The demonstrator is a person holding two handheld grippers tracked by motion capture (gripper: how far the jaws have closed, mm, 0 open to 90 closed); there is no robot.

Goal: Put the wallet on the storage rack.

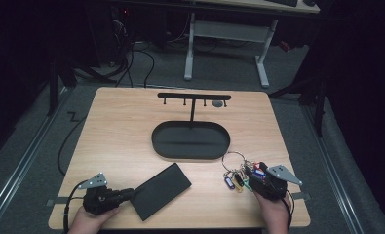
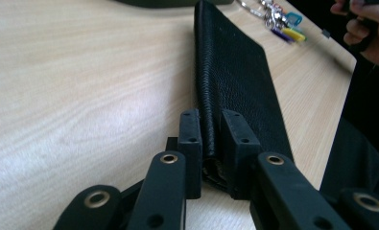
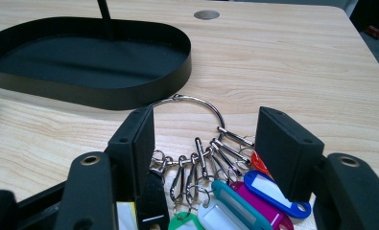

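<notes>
While clamped in the left tongs [image 2: 211, 139], unmarked black wallet [image 2: 235, 81].

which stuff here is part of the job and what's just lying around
In the job:
- black wallet, clamped by the left gripper
- key ring with coloured tags, between the open right gripper jaws
- oval tray with hook stand

Lying about:
- white desk frame
- floor cables

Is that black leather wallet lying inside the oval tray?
No, the wallet lies on the bare wooden table in front of the oval tray, with the left gripper's fingers clamped on its edge.
</notes>
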